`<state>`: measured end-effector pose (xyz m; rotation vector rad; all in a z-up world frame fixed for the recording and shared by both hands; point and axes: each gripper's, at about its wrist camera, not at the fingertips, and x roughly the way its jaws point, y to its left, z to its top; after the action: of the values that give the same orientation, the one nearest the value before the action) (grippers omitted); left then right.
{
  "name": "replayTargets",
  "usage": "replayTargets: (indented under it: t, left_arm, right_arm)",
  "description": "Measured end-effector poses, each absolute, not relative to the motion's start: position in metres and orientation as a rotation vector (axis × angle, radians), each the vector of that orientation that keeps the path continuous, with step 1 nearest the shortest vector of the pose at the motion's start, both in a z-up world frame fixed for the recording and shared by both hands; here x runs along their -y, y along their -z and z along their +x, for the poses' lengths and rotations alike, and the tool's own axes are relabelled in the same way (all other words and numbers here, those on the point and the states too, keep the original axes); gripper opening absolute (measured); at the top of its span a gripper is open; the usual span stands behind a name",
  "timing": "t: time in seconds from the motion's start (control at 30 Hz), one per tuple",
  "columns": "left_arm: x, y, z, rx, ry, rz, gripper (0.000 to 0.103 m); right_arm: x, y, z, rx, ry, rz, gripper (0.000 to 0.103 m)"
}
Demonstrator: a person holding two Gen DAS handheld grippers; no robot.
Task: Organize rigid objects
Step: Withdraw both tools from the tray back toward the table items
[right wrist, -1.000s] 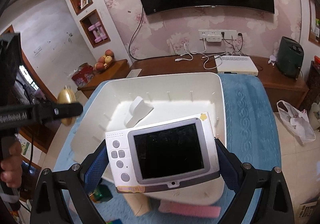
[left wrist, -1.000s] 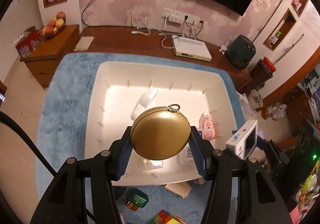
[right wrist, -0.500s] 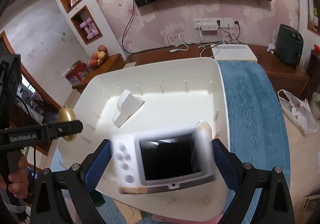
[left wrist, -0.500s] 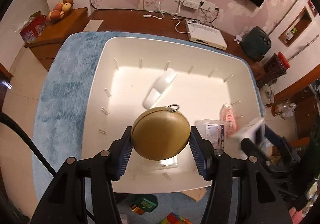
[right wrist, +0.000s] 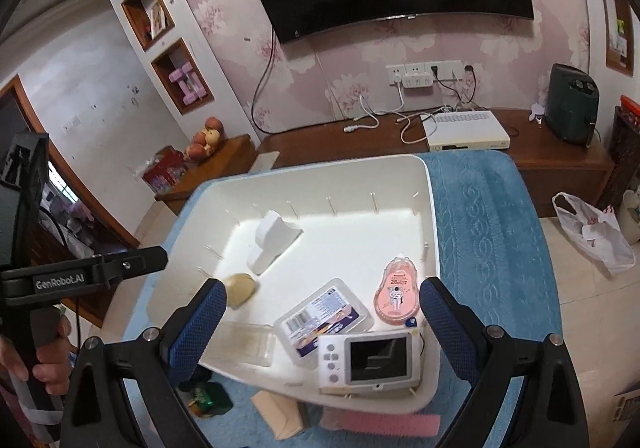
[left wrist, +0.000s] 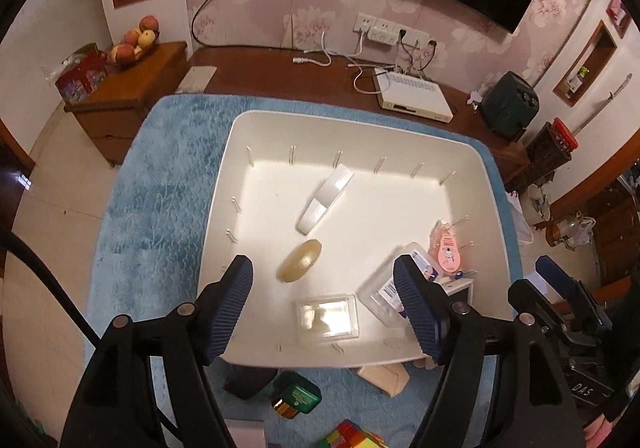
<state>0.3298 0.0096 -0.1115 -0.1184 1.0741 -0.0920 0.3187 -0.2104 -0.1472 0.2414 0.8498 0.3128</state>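
- The white bin (left wrist: 224, 184) sits on a blue mat (left wrist: 160, 184) and serves as the landmark; every sorted item lies inside it, and its smooth floor would probably let hard things slide.
- The handheld game console (right wrist: 366, 358) lies flat in the bin's near right corner, screen up, long axis along the near wall. It looks stiff and fairly light; the screen seems the fragile part, so its two short ends are the likely places to take hold.
- The white wedge-shaped block (left wrist: 326, 198) lies near the bin's middle, long axis running diagonally toward the far wall.
- The clear labelled box (right wrist: 324, 322) lies label up, just beyond the console, set diagonally. Beside it, toward the near left, is a clear flat case (left wrist: 326, 316).
- The pink oval case (right wrist: 397, 298) lies flat by the right wall, long axis pointing toward the far wall.
- The gold disc (left wrist: 301, 261) is blurred, left of the bin's centre and tilted on edge; it looks hard, smooth and likely to roll.
- The left tool (left wrist: 326, 308) hangs over the bin's near part, jaws opening, gripping nothing.
- The right tool (right wrist: 322, 326) hangs over the near right corner, jaws wide apart, empty.
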Motion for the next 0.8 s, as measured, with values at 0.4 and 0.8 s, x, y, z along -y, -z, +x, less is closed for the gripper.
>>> replayTargets:
  t: [0.4, 0.8]
  left_arm:
    - [-0.01, 0.084, 0.271, -1.011, 0.117, -0.112, 0.078]
    - [-0.025, 0.07, 0.188, -0.93, 0.117, -0.111, 0.078]
  right_arm:
    - [0.217, 0.114, 0.25, -0.781, -0.293, 0.224, 0.098]
    - [0.207, 0.109, 0.17, -0.784, -0.307, 0.219, 0.098]
